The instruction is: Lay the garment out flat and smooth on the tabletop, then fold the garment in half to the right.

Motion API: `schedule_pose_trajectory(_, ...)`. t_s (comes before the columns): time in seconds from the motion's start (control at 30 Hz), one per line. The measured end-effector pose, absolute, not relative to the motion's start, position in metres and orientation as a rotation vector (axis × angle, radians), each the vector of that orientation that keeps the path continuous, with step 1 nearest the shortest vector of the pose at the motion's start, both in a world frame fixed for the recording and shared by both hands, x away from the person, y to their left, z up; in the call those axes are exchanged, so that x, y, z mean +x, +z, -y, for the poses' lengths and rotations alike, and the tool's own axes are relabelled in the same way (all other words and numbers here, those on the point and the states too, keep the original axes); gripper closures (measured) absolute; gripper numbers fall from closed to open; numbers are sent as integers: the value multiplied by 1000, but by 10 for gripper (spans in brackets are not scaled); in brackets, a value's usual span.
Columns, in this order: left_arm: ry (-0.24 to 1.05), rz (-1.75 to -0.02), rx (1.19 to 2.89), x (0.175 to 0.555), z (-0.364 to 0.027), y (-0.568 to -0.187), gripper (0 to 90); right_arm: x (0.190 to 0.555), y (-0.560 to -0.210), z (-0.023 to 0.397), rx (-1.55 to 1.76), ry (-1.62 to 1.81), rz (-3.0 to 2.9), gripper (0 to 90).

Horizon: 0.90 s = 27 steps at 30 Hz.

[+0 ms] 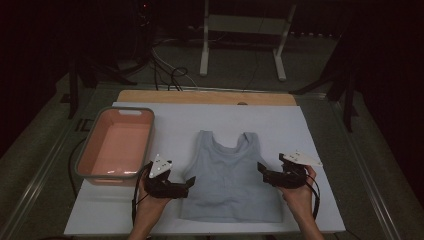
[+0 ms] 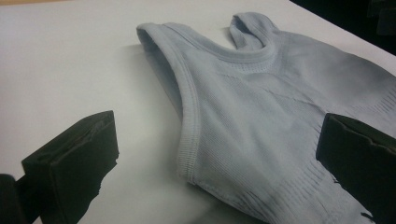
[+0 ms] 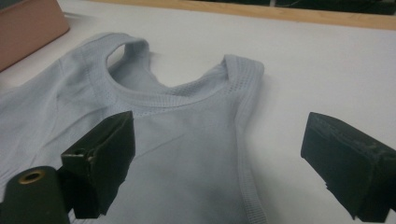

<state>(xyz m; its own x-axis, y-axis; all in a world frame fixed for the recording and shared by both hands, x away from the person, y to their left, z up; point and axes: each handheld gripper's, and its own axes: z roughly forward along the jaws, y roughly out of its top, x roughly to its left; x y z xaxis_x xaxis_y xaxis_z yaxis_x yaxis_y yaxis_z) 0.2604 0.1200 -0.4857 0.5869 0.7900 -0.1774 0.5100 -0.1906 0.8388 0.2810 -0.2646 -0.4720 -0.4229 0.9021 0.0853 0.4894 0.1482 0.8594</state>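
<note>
While I lean over the desk (image 1: 310,125), my two hands come in from the near edge, each holding a black two-jaw gripper. My left gripper (image 1: 189,183) sits low over the white desk surface just beside the left side seam of a pale blue tank top (image 1: 230,175), and its jaws stand wide apart with nothing pressed between them. In the left gripper view, one jaw hangs over bare desk while the other hangs over the ribbed body of the tank top (image 2: 261,107), with the armhole edge lying between the two.

My right gripper (image 1: 261,168) mirrors it at the tank top's right side, jaws also spread wide and clamped on nothing. In the right gripper view, one jaw hovers over the fabric of the tank top (image 3: 187,140) and the other over bare desk, with the right armhole hem running between them. Whether either gripper touches the cloth I cannot tell.

Spread flat, the tank top lies near the middle of the desk, hem toward me, the two shoulder straps and scooped neckline pointing away.

Farther off to the left, well apart from the garment, stands a pink plastic tub (image 1: 85,155) with a grey rim. Beyond it, a strip of bare wood (image 1: 200,96) runs along the far edge of the desk.
</note>
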Motion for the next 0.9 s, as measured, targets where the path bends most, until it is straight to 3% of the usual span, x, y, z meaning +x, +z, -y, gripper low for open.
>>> schedule_pose_trajectory(0.47, 403, -1057, 1875, 260, -120, -495, 3, 269, -469, 250, 1257, 1256, -1985, 99)
schedule_pose_trajectory(0.7, 315, -1119, 1910, 261, -117, -498, 5, 265, -467, 243, 1215, 1272, -1997, 99)
schedule_pose_trajectory(0.9, 263, -1120, 1944, 261, -111, -502, 106, 264, -469, 239, 1201, 1264, -2017, 99)
